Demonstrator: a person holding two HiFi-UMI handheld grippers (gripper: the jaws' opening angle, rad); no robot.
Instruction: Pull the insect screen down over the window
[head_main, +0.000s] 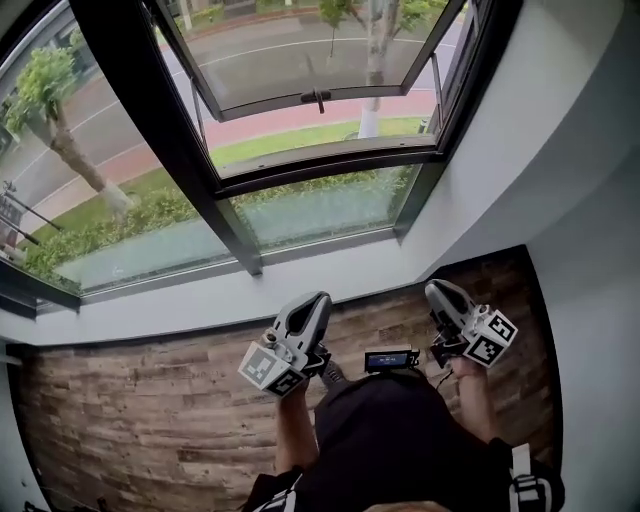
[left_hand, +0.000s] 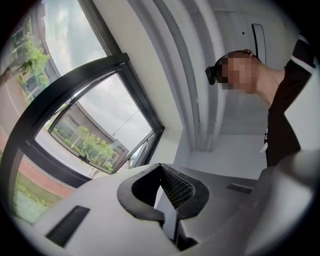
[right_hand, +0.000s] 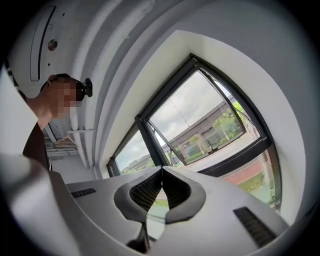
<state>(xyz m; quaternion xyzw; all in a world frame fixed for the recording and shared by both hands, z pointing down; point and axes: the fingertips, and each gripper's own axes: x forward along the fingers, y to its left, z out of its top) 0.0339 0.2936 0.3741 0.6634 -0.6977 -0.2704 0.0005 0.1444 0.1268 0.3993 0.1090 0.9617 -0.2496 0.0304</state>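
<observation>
Looking steeply down, the head view took in a window (head_main: 320, 150) with a dark frame set in a white wall (head_main: 570, 150). A white sill (head_main: 200, 300) ran under it, and a wood-plank floor (head_main: 150, 400) lay nearer the person. Outside were a road, grass and trees. A thick dark post (head_main: 170, 140) split the glazing, with a fixed pane (head_main: 320, 205) low down on its right.

Between the grippers and the window lay the sill and a strip of floor. A small black device (head_main: 390, 360) sat at the person's waist, between the two hands.

Above the fixed pane, the sash (head_main: 320, 50) stood tilted outward, its lower edge away from the room. Its bottom rail ran left to right across the view, with a handle (head_main: 317, 97) at mid-rail. Where the insect screen sat could not be made out in any view.

Both tools were held low, close to the body and well apart from the window. On the left gripper (head_main: 318, 299) (left_hand: 160, 165) the jaw tips met, with nothing between them. On the right gripper (head_main: 437, 288) (right_hand: 161, 168) the tips likewise touched, empty, and it pointed toward the sash.
</observation>
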